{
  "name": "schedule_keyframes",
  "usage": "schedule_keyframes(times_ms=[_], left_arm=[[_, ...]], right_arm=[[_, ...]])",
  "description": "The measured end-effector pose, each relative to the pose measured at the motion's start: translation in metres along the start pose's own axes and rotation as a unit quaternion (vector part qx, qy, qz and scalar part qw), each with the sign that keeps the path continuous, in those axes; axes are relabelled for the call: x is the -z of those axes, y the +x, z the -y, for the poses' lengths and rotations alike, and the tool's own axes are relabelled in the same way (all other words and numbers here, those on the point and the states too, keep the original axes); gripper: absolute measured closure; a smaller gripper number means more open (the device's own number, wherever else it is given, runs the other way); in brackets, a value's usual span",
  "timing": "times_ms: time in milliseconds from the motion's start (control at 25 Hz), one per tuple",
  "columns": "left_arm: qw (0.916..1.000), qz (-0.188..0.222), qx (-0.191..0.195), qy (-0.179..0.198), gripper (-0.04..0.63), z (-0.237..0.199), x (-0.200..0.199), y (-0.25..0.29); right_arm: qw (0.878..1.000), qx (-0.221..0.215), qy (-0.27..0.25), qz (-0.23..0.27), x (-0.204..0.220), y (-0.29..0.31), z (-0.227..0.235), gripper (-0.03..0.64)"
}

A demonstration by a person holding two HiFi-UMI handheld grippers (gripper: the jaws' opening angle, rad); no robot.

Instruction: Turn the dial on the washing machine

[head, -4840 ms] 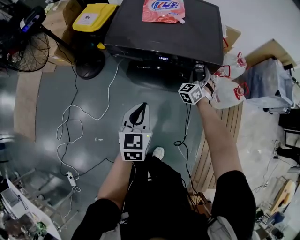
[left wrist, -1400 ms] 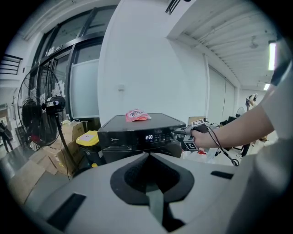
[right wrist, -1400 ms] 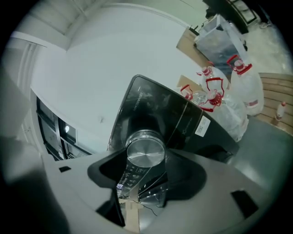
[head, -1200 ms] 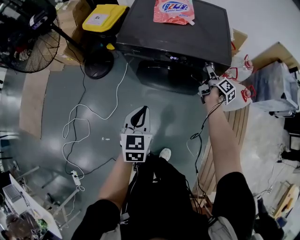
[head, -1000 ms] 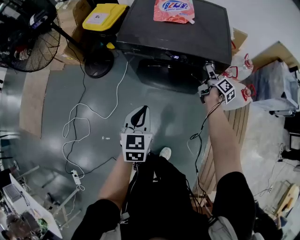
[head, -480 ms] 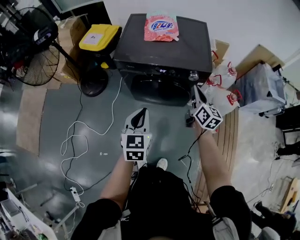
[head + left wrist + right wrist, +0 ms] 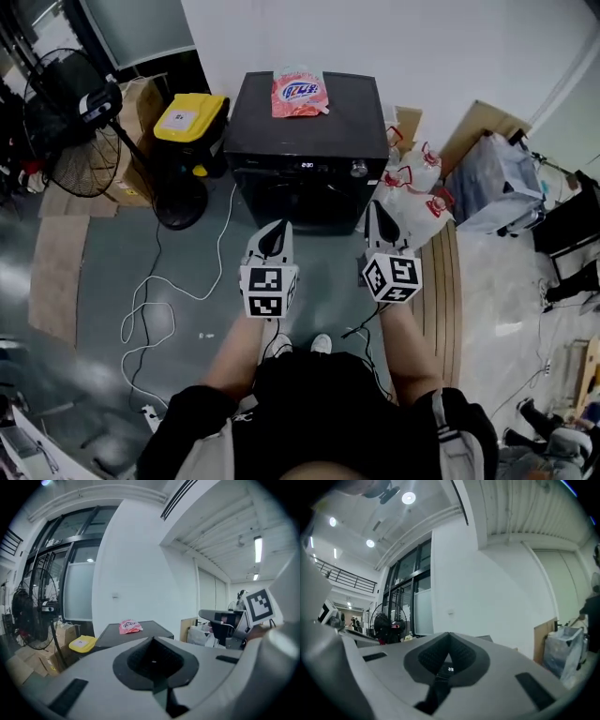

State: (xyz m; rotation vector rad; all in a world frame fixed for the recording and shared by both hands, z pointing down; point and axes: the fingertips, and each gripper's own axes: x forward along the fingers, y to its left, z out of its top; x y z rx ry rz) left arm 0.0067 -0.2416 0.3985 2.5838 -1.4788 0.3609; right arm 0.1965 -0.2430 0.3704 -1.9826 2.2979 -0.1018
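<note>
The washing machine (image 7: 309, 122) stands at 12 o'clock ahead of me. Its lit display (image 7: 307, 165) is on the front panel and the dial (image 7: 359, 169) sits at that panel's right end. My left tongs (image 7: 280, 228) are pressed together on nothing and point toward 12. Past their tips I see only the machine's top with the pink detergent pouch (image 7: 128, 626) lying on it. My right tongs (image 7: 372, 208) are also closed and empty. The dial lies beyond their tips toward 12 o'clock, clearly apart from them.

With both tongs off the machine, I judge the turn to be either finished or not yet started. The dial's setting is too small to read, so I cannot tell which. If it is still to do, my right tongs must open, reach the dial, grip it and rotate.
</note>
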Motion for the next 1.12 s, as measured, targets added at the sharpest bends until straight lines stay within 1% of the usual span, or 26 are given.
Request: schedule_keyframes(times_ms=[160, 360, 480, 1120], left_arm=[[0.9998, 0.015, 0.012, 0.002, 0.584, 0.009, -0.011, -0.015], [0.9989, 0.04, 0.02, 0.016, 0.584, 0.017, -0.034, -0.024], [0.9983, 0.05, 0.018, 0.023, 0.584, 0.018, -0.042, -0.029], [0.9985, 0.049, 0.016, 0.02, 0.584, 0.011, -0.041, -0.032]], right_arm=[[1.0, 0.009, -0.012, 0.008, -0.004, -0.025, -0.014, 0.617], [0.999, 0.008, -0.029, 0.023, -0.018, -0.036, -0.024, 0.617], [0.999, 0.01, -0.031, 0.03, -0.024, -0.039, -0.026, 0.617], [0.999, 0.006, -0.026, 0.024, -0.021, -0.036, -0.03, 0.617]])
